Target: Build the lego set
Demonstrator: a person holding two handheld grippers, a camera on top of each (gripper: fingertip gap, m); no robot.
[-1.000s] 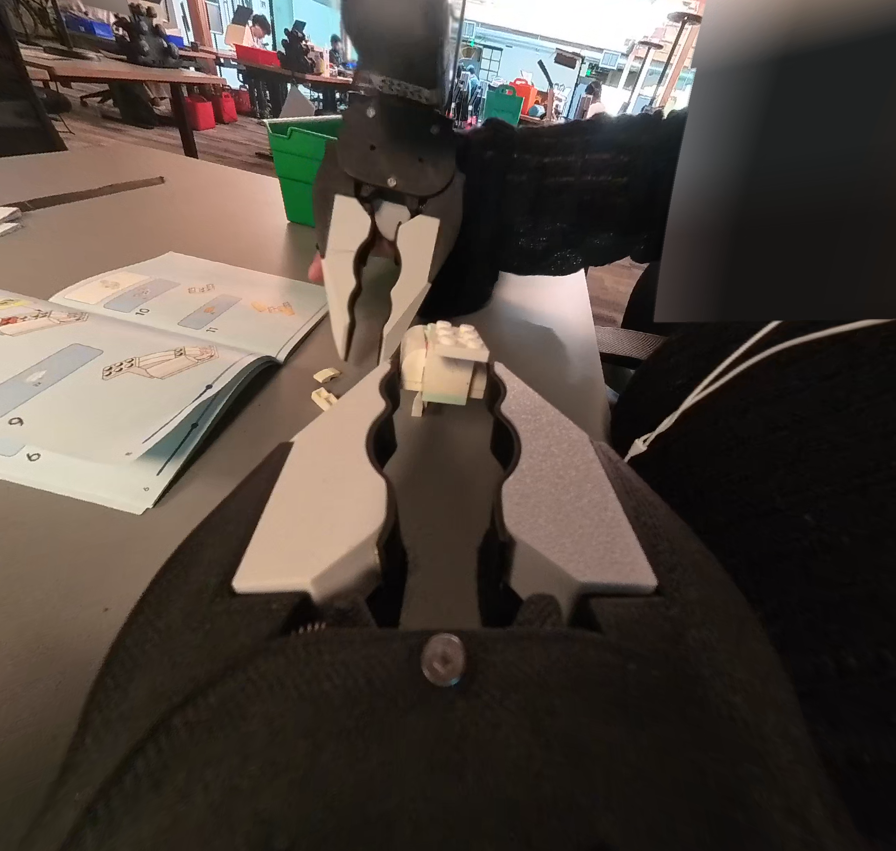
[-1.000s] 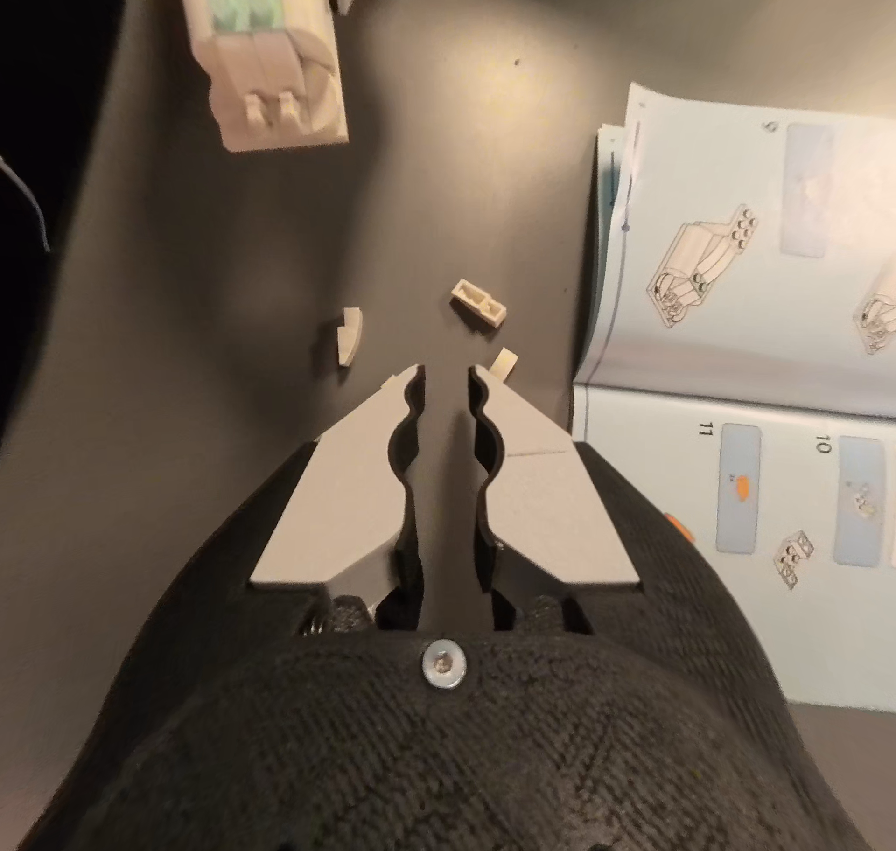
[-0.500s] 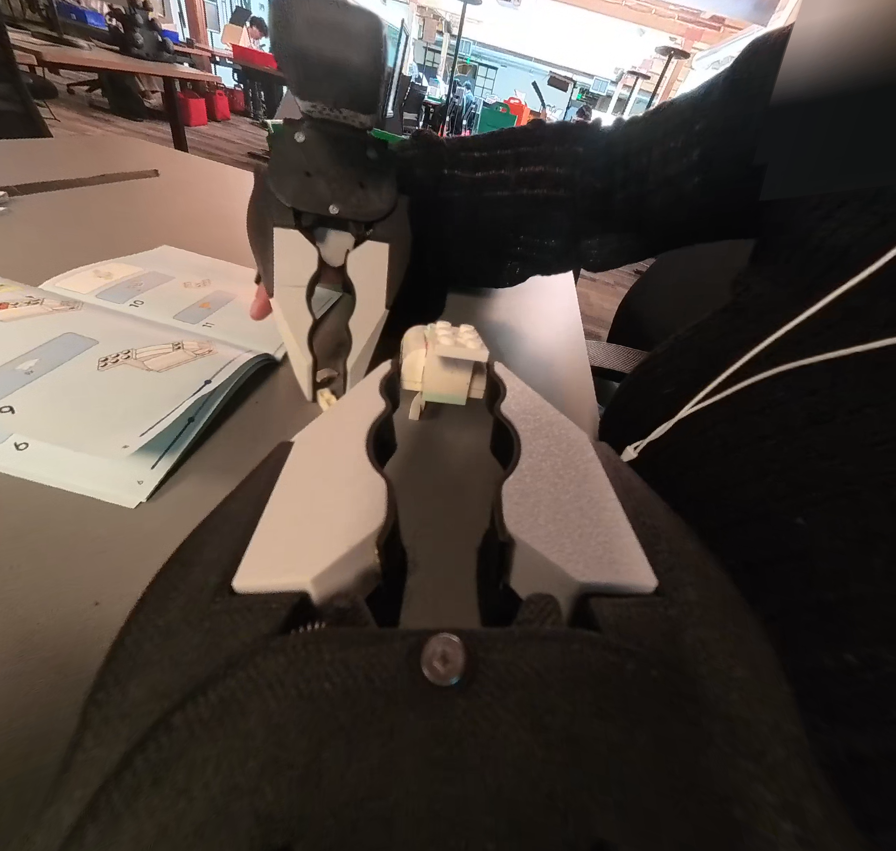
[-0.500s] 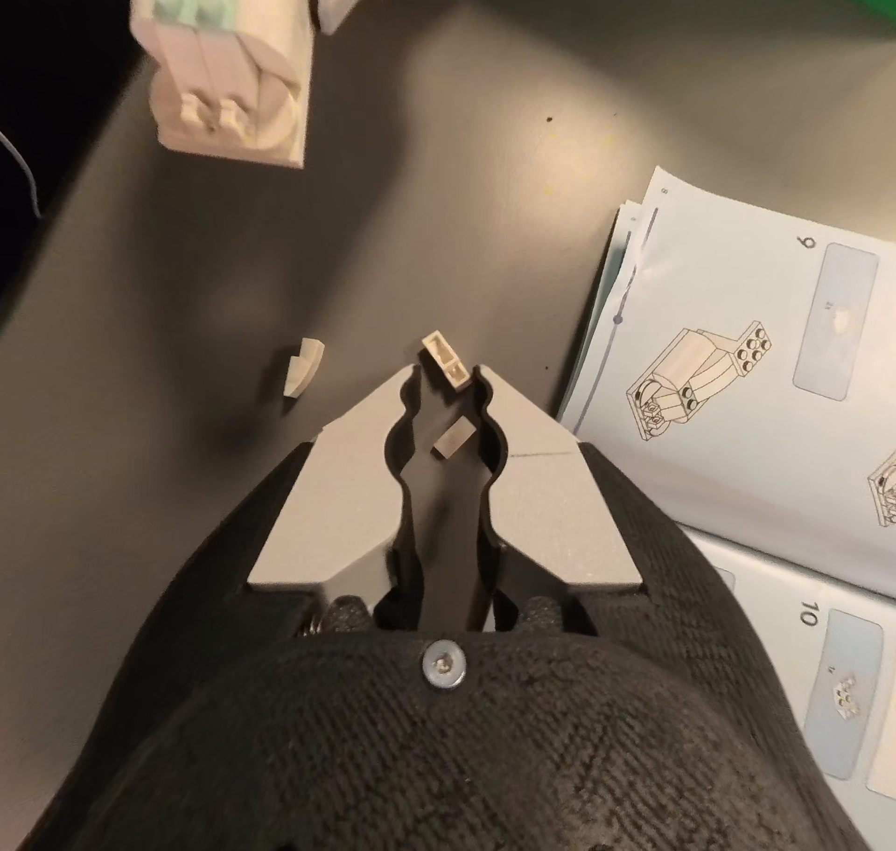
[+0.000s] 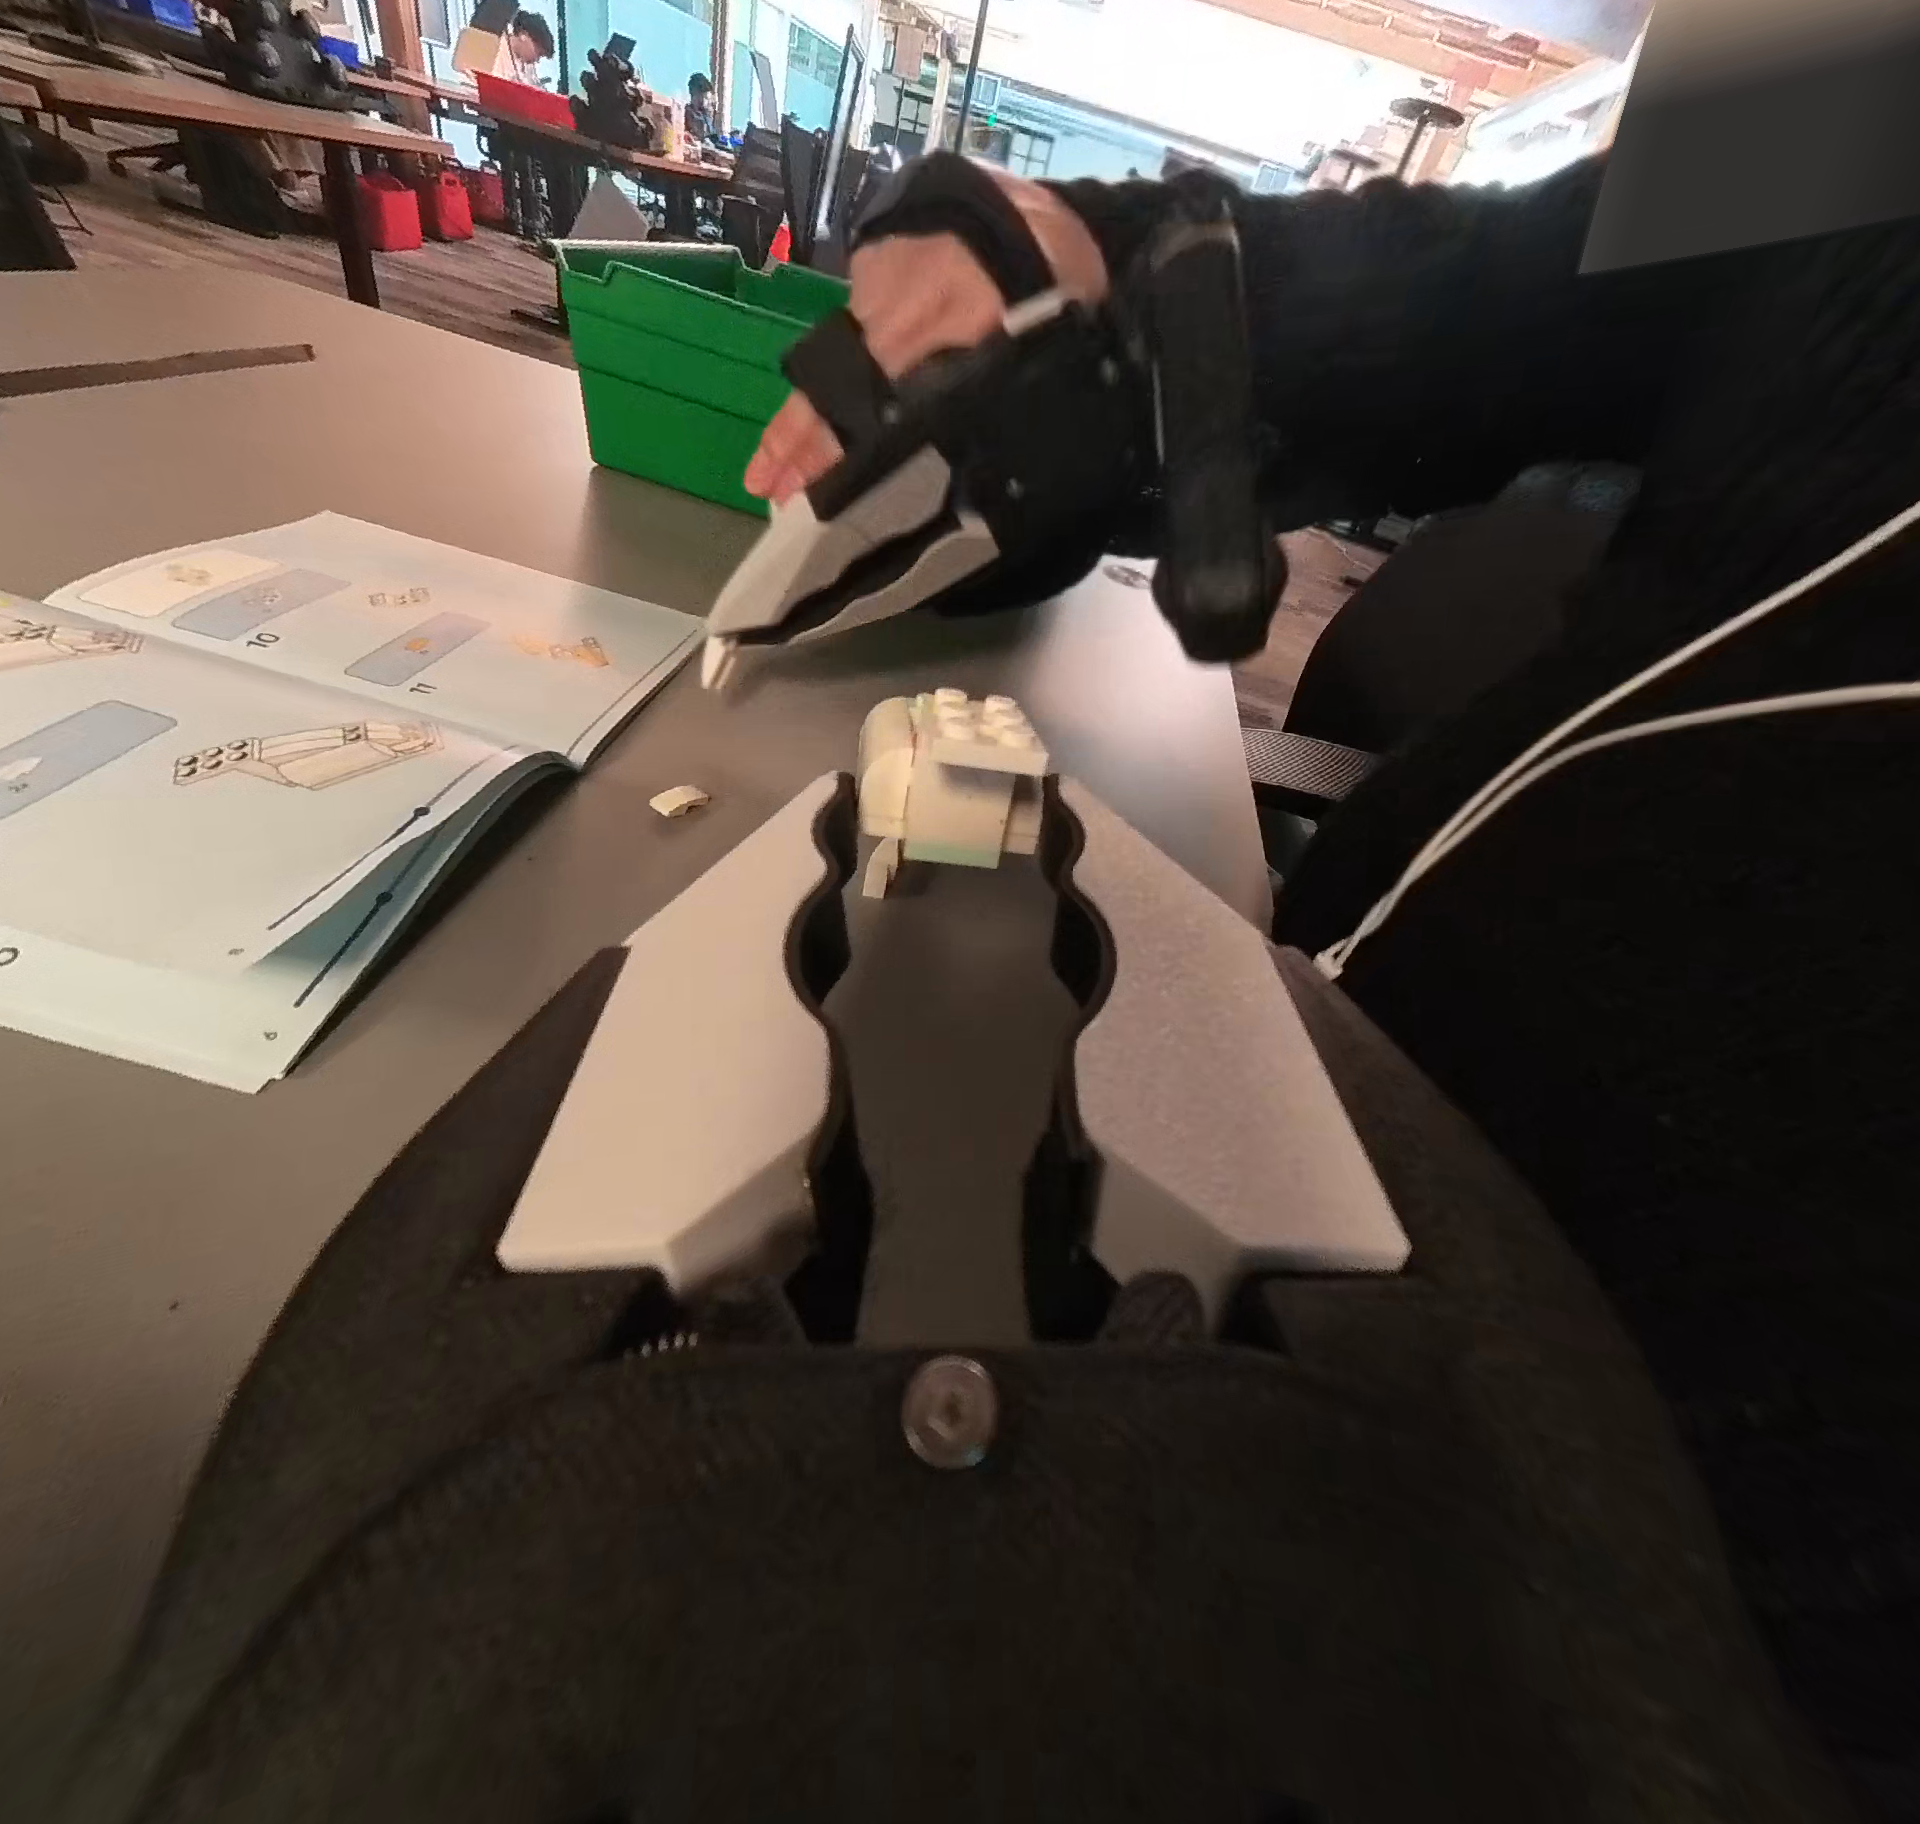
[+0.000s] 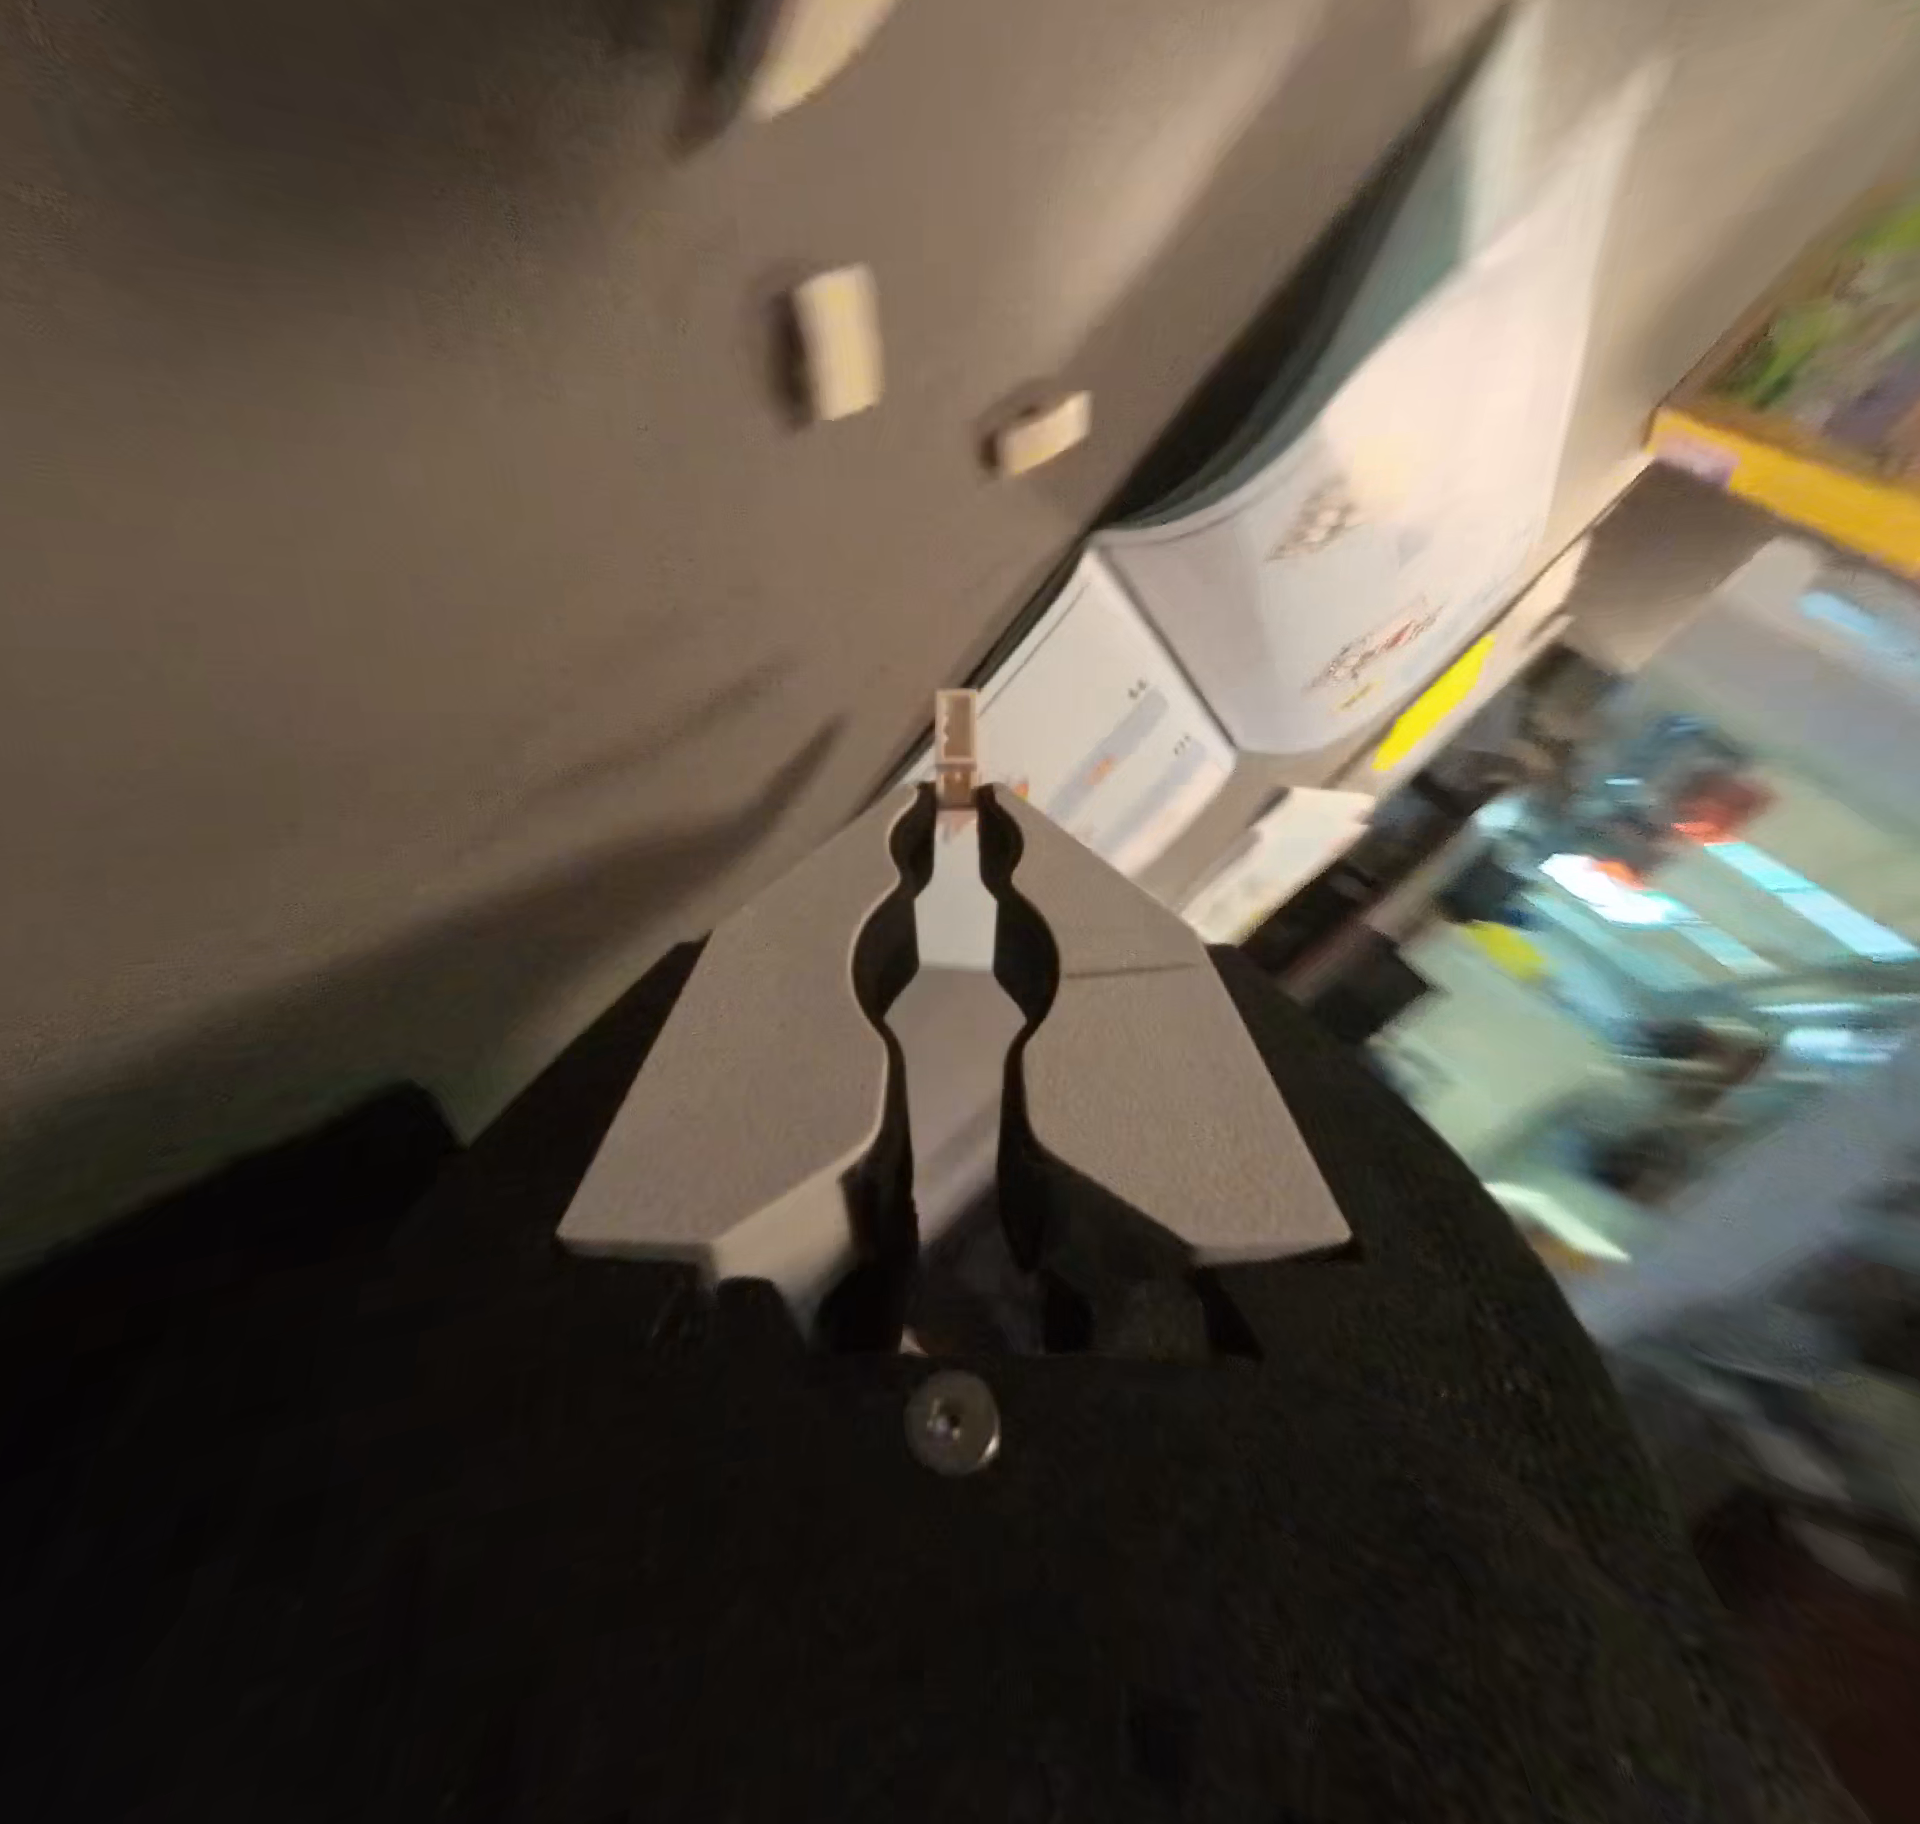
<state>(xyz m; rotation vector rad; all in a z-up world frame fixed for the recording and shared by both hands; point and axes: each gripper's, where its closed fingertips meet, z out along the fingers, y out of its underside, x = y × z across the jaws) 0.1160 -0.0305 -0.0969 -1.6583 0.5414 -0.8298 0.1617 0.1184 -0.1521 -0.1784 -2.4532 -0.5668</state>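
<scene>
My left gripper (image 5: 948, 798) is shut on a white lego assembly (image 5: 951, 777) with a studded plate on top and a pale green layer below, held above the grey table (image 5: 208, 1255). My right gripper (image 6: 956, 795) is shut on a small white lego piece (image 6: 956, 740) that sticks out past its fingertips. In the left wrist view the right gripper (image 5: 727, 644) hangs above the table by the booklet's edge, with the small piece (image 5: 719, 660) at its tips. A loose curved white piece (image 5: 677, 800) lies on the table; two loose pieces (image 6: 836, 346) (image 6: 1039, 434) show blurred in the right wrist view.
An open instruction booklet (image 5: 260, 714) lies to the left, also in the right wrist view (image 6: 1351, 486). A green bin (image 5: 686, 361) stands behind it. A colourful box (image 6: 1829, 424) sits at the right. The right wrist view is motion-blurred. About 15 centimeters separates my left fingertips from my right.
My right gripper came down over the small white piece on the table, shut on it, lifted it and tilted sideways. My left gripper kept the assembly steady.
</scene>
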